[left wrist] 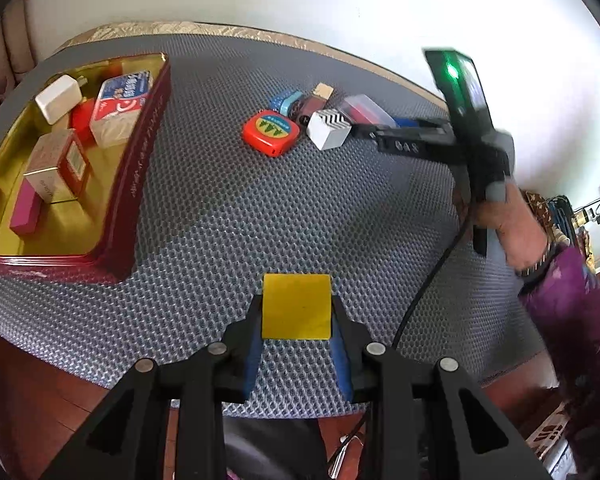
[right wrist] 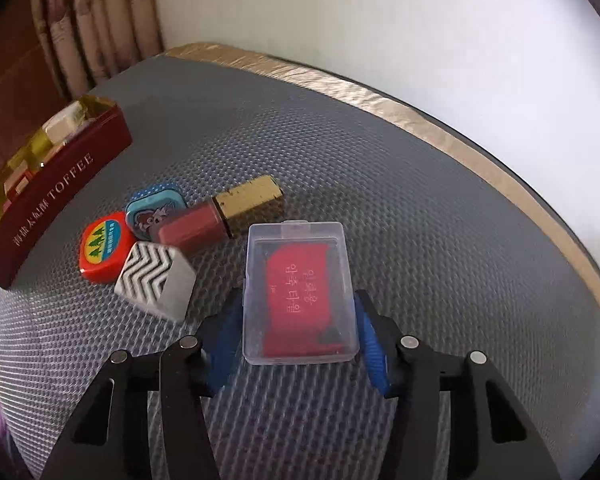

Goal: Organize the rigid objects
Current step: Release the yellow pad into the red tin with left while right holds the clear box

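My left gripper (left wrist: 297, 308) is shut on a yellow block (left wrist: 297, 306), held above the grey mat near its front edge. My right gripper (right wrist: 298, 312) is closed on a clear plastic case with a red card inside (right wrist: 300, 292), low over the mat; it also shows in the left wrist view (left wrist: 366, 130), reaching into the pile. Loose on the mat lie a red tape measure (right wrist: 105, 247), a blue tin (right wrist: 155, 208), a red-and-gold lipstick box (right wrist: 220, 216) and a white zigzag cube (right wrist: 156, 278). The red toffee tin (left wrist: 136, 168) at the left holds several small boxes.
The grey honeycomb mat (left wrist: 228, 208) covers a round table with a gold rim (right wrist: 440, 120). A white wall lies behind and curtains (right wrist: 84, 36) at the far left. The person's purple sleeve (left wrist: 572, 312) and a black cable (left wrist: 432, 280) cross the right side.
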